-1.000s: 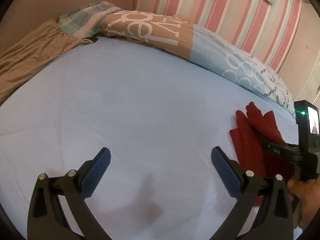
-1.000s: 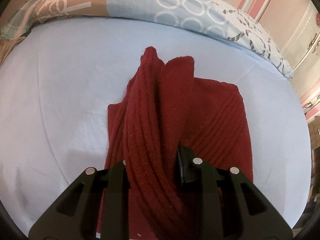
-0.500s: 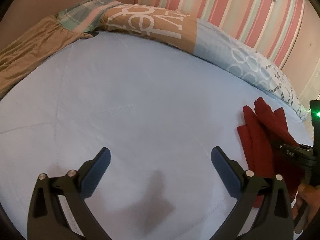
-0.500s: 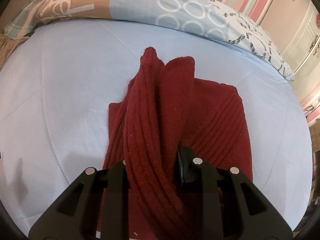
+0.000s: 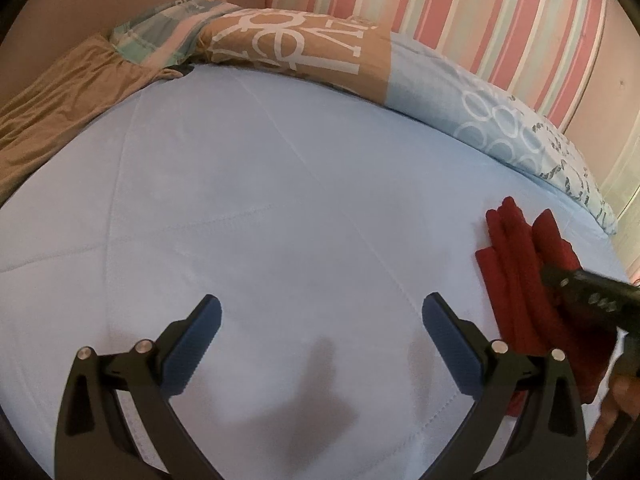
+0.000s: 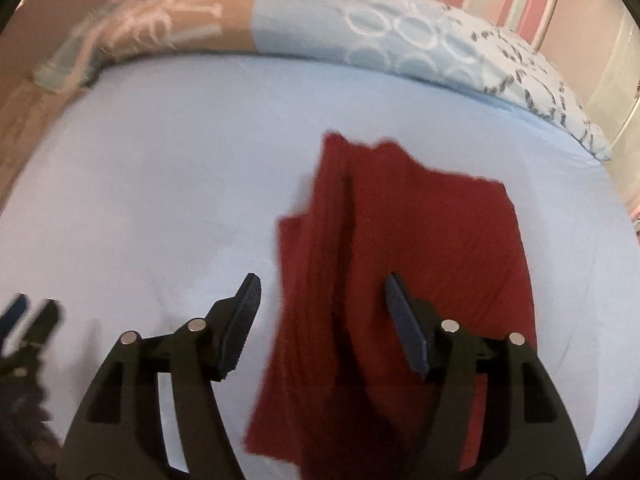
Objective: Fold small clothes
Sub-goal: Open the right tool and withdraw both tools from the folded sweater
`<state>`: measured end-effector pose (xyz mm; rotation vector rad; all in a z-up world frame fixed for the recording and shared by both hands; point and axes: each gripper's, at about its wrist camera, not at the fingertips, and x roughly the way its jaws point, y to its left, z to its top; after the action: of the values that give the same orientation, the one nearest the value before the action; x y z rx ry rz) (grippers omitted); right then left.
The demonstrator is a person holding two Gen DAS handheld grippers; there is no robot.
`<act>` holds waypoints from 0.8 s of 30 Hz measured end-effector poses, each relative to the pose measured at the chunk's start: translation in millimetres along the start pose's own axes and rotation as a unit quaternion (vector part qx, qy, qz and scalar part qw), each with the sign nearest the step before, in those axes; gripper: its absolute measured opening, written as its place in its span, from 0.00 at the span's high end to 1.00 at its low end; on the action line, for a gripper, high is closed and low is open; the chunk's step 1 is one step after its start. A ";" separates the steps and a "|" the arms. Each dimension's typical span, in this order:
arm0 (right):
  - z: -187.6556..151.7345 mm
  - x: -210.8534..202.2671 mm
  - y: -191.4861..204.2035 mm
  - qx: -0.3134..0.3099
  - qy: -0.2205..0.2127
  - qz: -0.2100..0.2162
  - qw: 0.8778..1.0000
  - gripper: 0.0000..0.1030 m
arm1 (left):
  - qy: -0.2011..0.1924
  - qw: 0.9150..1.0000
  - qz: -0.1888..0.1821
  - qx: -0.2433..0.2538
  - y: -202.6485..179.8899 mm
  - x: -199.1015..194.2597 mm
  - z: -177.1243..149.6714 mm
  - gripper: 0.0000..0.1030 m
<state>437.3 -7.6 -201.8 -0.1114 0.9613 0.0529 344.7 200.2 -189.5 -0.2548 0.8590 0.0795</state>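
Note:
A dark red knitted garment (image 6: 420, 264) lies partly folded on the light blue bed sheet (image 6: 180, 200); a ribbed fold runs down its left side. My right gripper (image 6: 322, 304) hangs just above it with its jaws opening; the fabric lies below and between the pads, which no longer press on it. The left wrist view shows the same red garment (image 5: 516, 280) at the right edge, with the right gripper's black finger across it. My left gripper (image 5: 320, 316) stands open over bare sheet, nothing between its blue pads (image 5: 192, 344).
Patterned pillows (image 5: 320, 56) line the far edge of the bed below a pink striped wall (image 5: 460, 20). A tan cloth (image 5: 60, 100) lies at the far left. A hand (image 5: 616, 408) shows at the lower right of the left wrist view.
My right gripper has let go of the red fold and its jaws have spread apart. It has lifted and drawn back, and the fold has dropped flatter. The left gripper has barely moved.

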 end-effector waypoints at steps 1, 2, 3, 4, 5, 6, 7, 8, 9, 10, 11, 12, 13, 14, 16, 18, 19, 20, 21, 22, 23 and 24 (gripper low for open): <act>0.7 -8.9 0.5 -0.003 -0.009 0.001 1.000 0.34 | -0.001 1.000 -0.001 0.000 -1.6 -0.5 0.0 0.02; 1.3 -21.1 -0.8 -0.005 -0.024 0.004 1.000 0.33 | -0.001 1.000 -0.002 0.001 -3.3 -1.1 -0.1 0.02; 0.9 -29.1 -3.2 -0.008 -0.033 0.003 0.999 0.32 | -0.002 1.000 -0.004 0.004 -7.6 -2.5 -0.2 0.02; 0.2 -38.3 -6.7 -0.012 -0.044 0.001 0.999 0.30 | -0.003 1.000 -0.005 0.007 -11.0 -3.4 -0.5 0.02; -1.7 -49.0 -12.8 -0.014 -0.057 0.000 0.998 0.30 | -0.004 1.000 -0.005 0.012 -15.6 -4.8 -1.0 0.02; -3.7 -54.9 -19.2 -0.016 -0.064 -0.004 0.998 0.29 | -0.005 1.000 -0.007 0.020 -22.9 -6.7 -2.1 0.02; -6.5 -60.5 -25.7 -0.019 -0.070 -0.008 0.997 0.28 | -0.006 1.000 -0.008 0.026 -28.4 -8.1 -3.2 0.02; -10.3 -64.7 -33.9 -0.020 -0.073 -0.014 0.997 0.28 | -0.007 0.999 -0.009 0.031 -34.2 -9.4 -4.7 0.02; -13.0 -66.6 -43.0 -0.021 -0.075 -0.019 0.997 0.28 | -0.006 0.999 -0.013 0.037 -41.1 -10.3 -6.1 0.02; -17.6 -67.7 -51.7 -0.021 -0.075 -0.024 0.997 0.28 | -0.005 0.999 -0.017 0.040 -47.3 -10.6 -7.1 0.02; -20.4 -66.6 -59.3 -0.018 -0.072 -0.027 0.997 0.27 | -0.004 0.999 -0.023 0.044 -54.0 -11.0 -8.9 0.02; -23.5 -64.1 -65.4 -0.016 -0.068 -0.028 0.997 0.27 | -0.003 0.999 -0.025 0.048 -58.8 -10.2 -9.4 0.02; -25.5 -61.5 -71.0 -0.013 -0.064 -0.028 0.997 0.28 | -0.002 0.998 -0.026 0.052 -62.8 -9.7 -10.4 0.02; -27.2 -59.3 -76.4 -0.010 -0.060 -0.028 0.998 0.28 | -0.002 0.998 -0.024 0.057 -66.6 -9.3 -11.4 0.02; -29.8 -57.1 -86.3 -0.002 -0.057 -0.029 0.998 0.28 | -0.002 0.997 -0.019 0.068 -71.9 -9.0 -12.9 0.02; -32.6 -57.1 -90.6 0.002 -0.056 -0.029 0.998 0.28 | -0.004 0.998 -0.014 0.065 -72.4 -9.1 -12.4 0.02; -33.7 -57.1 -91.1 0.001 -0.056 -0.028 0.998 0.28 | -0.005 0.998 -0.016 0.060 -71.8 -9.3 -12.1 0.02; -33.9 -57.4 -92.2 0.000 -0.056 -0.028 0.998 0.28 | -0.004 0.998 -0.018 0.058 -72.0 -9.3 -11.6 0.02; -34.8 -57.6 -93.4 -0.001 -0.056 -0.028 0.998 0.28 | -0.005 0.998 -0.018 0.059 -72.4 -9.7 -11.4 0.02; -35.6 -58.0 -94.6 0.000 -0.057 -0.027 0.998 0.28 | -0.006 0.998 -0.015 0.062 -73.3 -10.3 -11.7 0.02; -35.7 -57.8 -95.0 0.001 -0.057 -0.027 0.998 0.27 | -0.007 0.998 -0.012 0.065 -74.3 -10.5 -11.9 0.02; -35.0 -57.2 -93.8 0.001 -0.055 -0.028 0.998 0.28 | -0.007 0.998 -0.010 0.067 -74.9 -10.7 -12.3 0.02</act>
<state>384.9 -104.6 -168.1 -0.1323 0.8469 0.0063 341.4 125.0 -174.8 -0.1363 0.8442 0.0045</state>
